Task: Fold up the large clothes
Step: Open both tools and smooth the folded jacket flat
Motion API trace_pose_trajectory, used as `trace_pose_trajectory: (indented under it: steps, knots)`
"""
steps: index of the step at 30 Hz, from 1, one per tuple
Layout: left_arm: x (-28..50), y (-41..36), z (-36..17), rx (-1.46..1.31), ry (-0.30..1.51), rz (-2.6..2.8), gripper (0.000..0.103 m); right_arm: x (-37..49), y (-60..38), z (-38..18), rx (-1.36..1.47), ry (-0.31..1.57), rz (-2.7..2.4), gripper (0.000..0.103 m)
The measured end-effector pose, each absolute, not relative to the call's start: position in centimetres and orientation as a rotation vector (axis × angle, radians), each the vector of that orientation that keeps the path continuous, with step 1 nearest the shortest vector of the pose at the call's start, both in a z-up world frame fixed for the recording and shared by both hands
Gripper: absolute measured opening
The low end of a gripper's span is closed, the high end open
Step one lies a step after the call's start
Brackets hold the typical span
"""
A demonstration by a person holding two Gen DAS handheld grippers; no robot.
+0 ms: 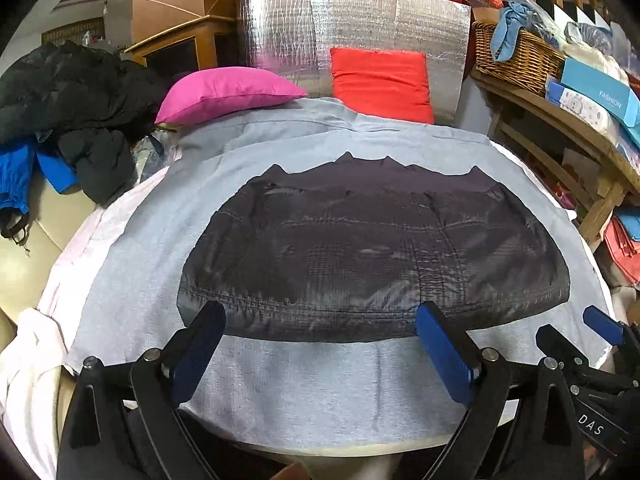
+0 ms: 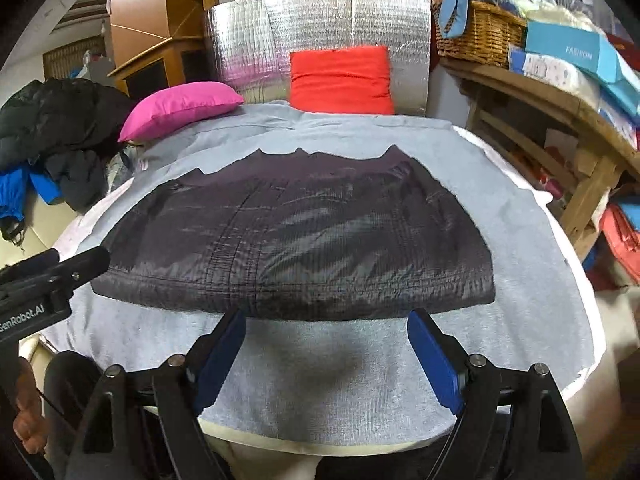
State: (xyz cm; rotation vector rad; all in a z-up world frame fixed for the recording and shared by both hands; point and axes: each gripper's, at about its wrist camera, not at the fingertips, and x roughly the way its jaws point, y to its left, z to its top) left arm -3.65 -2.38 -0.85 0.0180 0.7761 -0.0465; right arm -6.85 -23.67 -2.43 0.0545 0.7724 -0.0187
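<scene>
A dark grey quilted garment (image 1: pixel 372 248) lies folded flat into a rectangle on a light grey cloth (image 1: pixel 320 392) that covers the table. It also shows in the right wrist view (image 2: pixel 304 248). My left gripper (image 1: pixel 320 320) is open and empty, its fingertips just at the garment's near edge. My right gripper (image 2: pixel 326 318) is open and empty, also at the near edge, toward the garment's right half. The right gripper shows at the lower right of the left wrist view (image 1: pixel 576 332). The left gripper shows at the left of the right wrist view (image 2: pixel 68 264).
A pink pillow (image 1: pixel 228 94) and a red pillow (image 1: pixel 382 82) sit at the table's far side before a silver foil panel (image 1: pixel 352 24). A pile of black and blue clothes (image 1: pixel 68 120) lies left. A wooden shelf with a wicker basket (image 1: pixel 516 54) and boxes stands right.
</scene>
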Motion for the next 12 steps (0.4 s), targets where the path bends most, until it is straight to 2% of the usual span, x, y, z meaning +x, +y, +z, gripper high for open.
trace_pose_trajectory:
  steps: [12]
  knots:
    - [-3.9, -2.05, -0.42, -0.009, 0.753, -0.078, 0.097, -6.61, -23.29, -1.55, 0.03, 0.75, -0.025, 0.086]
